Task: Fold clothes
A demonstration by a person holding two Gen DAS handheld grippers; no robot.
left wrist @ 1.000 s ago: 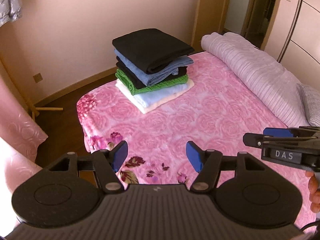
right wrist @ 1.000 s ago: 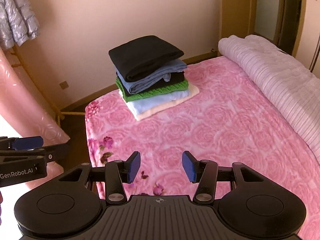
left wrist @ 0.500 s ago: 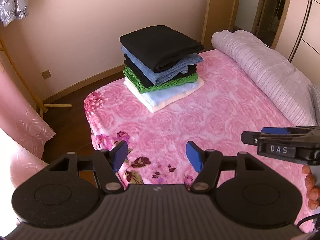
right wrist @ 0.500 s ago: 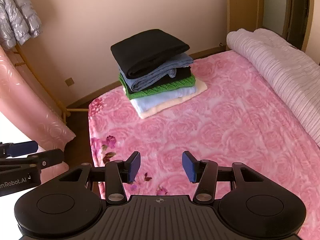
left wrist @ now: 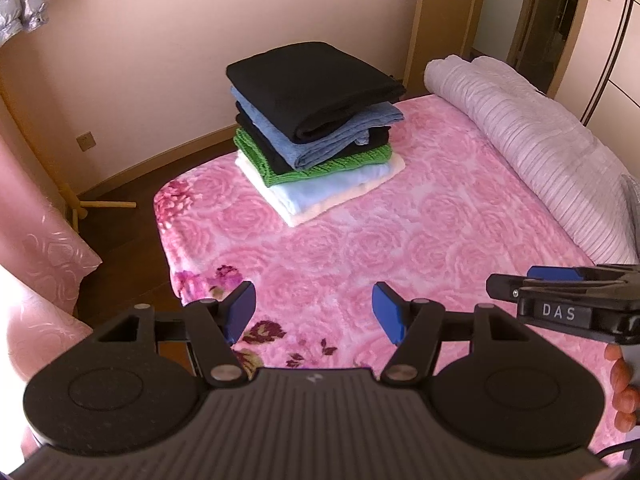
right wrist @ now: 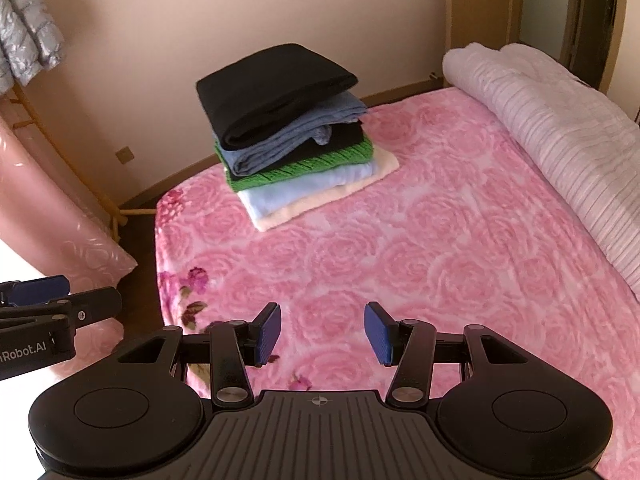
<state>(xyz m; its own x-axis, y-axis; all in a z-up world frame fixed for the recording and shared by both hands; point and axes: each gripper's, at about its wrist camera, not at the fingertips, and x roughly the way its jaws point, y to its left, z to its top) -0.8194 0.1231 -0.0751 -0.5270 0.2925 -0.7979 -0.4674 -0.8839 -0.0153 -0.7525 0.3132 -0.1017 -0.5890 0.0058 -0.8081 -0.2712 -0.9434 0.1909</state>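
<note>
Both held above the near part of the pink bed cover point(left wrist: 400, 240), left gripper point(left wrist: 314, 312) and right gripper point(right wrist: 322, 334), each with fingers spread and nothing between them. Folded already and piled near the far corner of the bed: stack of clothes point(left wrist: 316, 120), black piece on top. Probably easy to tip, since the upper layers overhang; a careless push could slide them off.

Clothes stack point(left wrist: 316, 120) on bed point(left wrist: 440, 248)

Two wrist fisheyes, side by side above the bed's point(left wrist: 420, 248) near edge.
Both face forward and down; both share the folded stack point(left wrist: 316, 120), rolled quilt point(right wrist: 560, 128), far wall. Each catches the other claw at its edge.
</note>
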